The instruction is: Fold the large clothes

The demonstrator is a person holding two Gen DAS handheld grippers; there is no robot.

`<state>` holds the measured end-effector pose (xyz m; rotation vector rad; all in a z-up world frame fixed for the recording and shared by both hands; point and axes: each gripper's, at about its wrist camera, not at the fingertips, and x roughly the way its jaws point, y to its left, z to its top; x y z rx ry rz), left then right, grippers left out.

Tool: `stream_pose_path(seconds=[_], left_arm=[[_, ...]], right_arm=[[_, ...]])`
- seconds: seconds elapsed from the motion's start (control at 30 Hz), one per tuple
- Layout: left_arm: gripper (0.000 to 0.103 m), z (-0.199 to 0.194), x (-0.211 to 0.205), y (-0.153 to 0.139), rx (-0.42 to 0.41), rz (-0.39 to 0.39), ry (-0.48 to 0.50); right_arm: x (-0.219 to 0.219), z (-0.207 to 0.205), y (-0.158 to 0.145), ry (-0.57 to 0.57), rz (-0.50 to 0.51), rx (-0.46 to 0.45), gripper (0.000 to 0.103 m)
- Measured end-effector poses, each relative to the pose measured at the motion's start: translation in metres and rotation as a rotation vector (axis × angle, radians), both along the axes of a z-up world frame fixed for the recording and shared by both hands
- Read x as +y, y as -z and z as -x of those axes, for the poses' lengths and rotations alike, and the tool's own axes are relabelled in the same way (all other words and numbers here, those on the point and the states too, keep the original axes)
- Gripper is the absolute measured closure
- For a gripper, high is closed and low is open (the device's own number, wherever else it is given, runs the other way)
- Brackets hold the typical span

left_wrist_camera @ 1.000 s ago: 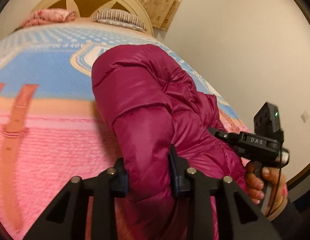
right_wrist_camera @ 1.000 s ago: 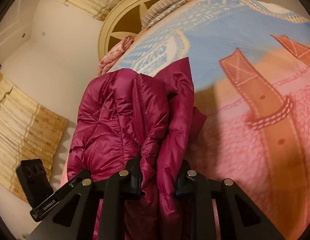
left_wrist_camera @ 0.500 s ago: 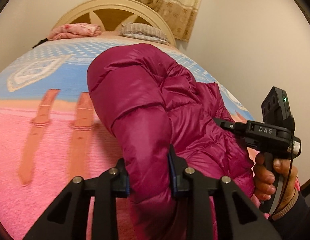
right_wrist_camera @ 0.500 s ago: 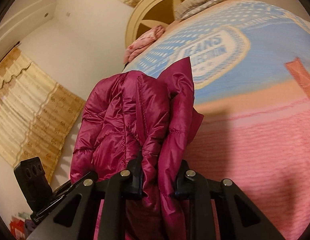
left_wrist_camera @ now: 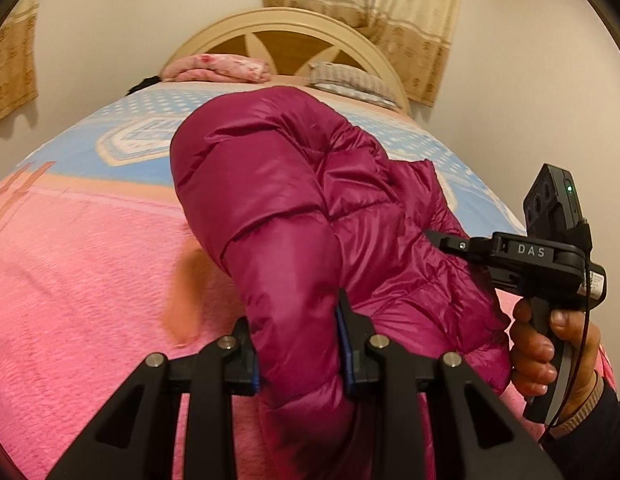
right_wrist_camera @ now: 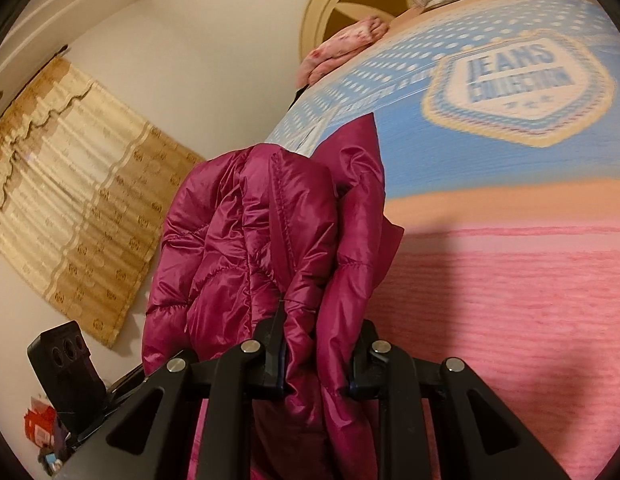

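Shiny magenta quilted jacket, bedspread showing pink, orange band and light blue with white dots, cream badge carrying blue letters, beige patterned curtain, black grippers.

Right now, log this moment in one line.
phase: carrying | left tongs: gripping magenta puffer jacket | right tongs: gripping jacket | below: pink-blue bedspread

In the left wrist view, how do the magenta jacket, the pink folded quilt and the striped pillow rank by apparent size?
1. magenta puffer jacket, though it is nearest the camera.
2. and 3. pink folded quilt and striped pillow look alike; I do not rank them.
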<state>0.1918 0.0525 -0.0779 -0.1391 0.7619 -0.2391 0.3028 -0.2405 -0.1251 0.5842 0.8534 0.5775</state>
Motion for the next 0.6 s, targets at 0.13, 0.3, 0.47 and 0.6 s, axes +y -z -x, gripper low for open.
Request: stream_pose_path(seconds=[0.13, 0.3, 0.47, 0.6], left_arm=[[0.074, 0.008, 0.013, 0.002, 0.006, -0.002, -0.036], [0.074, 0.008, 0.025, 0.008, 0.021, -0.007, -0.062], [0.074, 0.007, 0.039, 0.013, 0.033, -0.007, -0.090], [0.073, 0.007, 0.045, 0.020, 0.038, -0.010, -0.105]], right_arm=[[0.025, -0.010, 0.001, -0.039, -0.004, 0.004, 0.082], [0.048, -0.019, 0.008, -0.079, -0.005, 0.028, 0.082], [0.066, -0.024, 0.012, -0.107, -0.006, 0.038, 0.082], [0.079, -0.031, 0.017, -0.112, 0.011, 0.036, 0.082]])
